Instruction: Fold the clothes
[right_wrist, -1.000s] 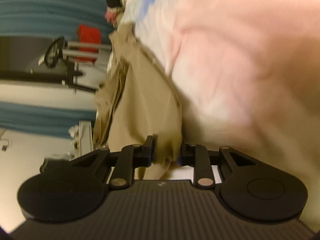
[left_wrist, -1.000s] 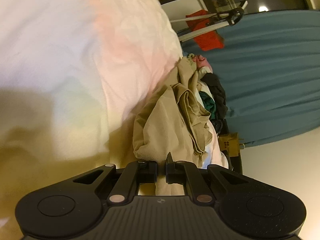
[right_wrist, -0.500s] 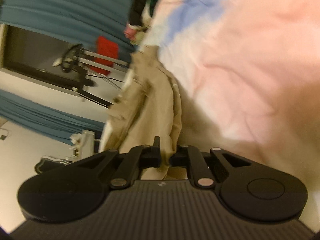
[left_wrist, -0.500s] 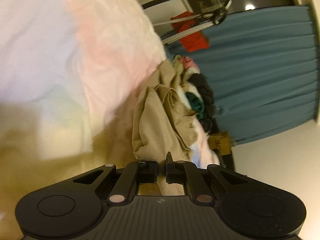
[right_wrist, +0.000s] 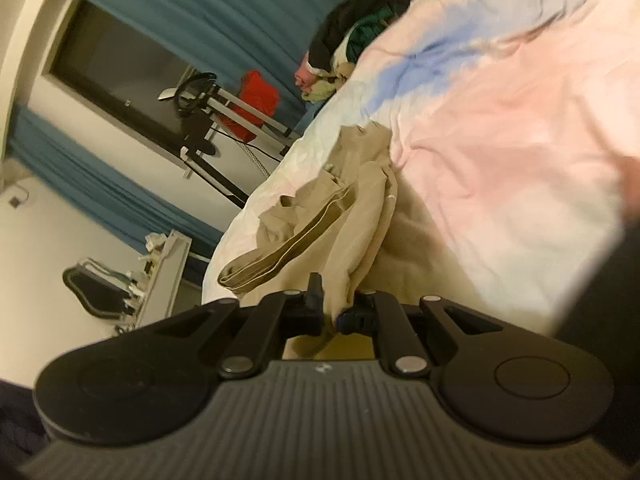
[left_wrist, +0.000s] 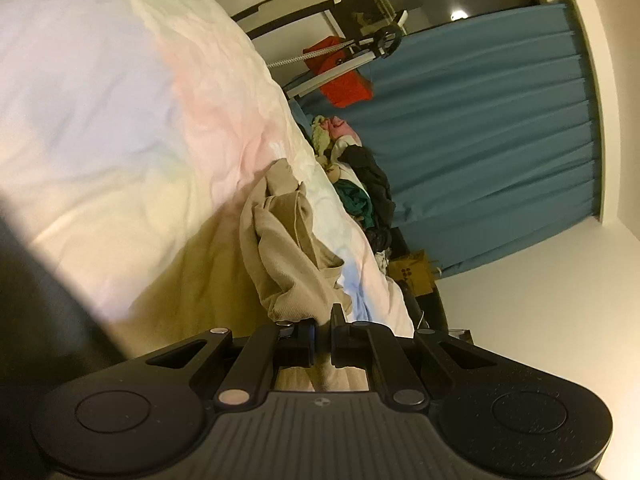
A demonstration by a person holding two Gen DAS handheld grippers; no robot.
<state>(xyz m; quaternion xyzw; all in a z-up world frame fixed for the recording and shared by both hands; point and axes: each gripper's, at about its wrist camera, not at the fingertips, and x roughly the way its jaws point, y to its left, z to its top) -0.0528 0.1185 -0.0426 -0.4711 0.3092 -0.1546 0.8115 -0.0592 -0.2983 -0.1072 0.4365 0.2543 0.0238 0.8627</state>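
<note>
Left wrist view: your left claw (left_wrist: 322, 338) is clenched on the beige trousers (left_wrist: 288, 256); right claw (right_wrist: 330, 312) has just closed on the same cloth. Trousers lie bunched near the bed (left_wrist: 120, 120) edge, long axis running away toward the clothes pile (left_wrist: 360, 184). Lift both corners evenly, keep tension, and shake out the bunching before folding.

A pastel bedspread (left_wrist: 140, 120) covered the bed; blue curtains (left_wrist: 480, 140) hung behind; a red bag (right_wrist: 256, 100) sat on a metal frame (right_wrist: 224, 108).
</note>
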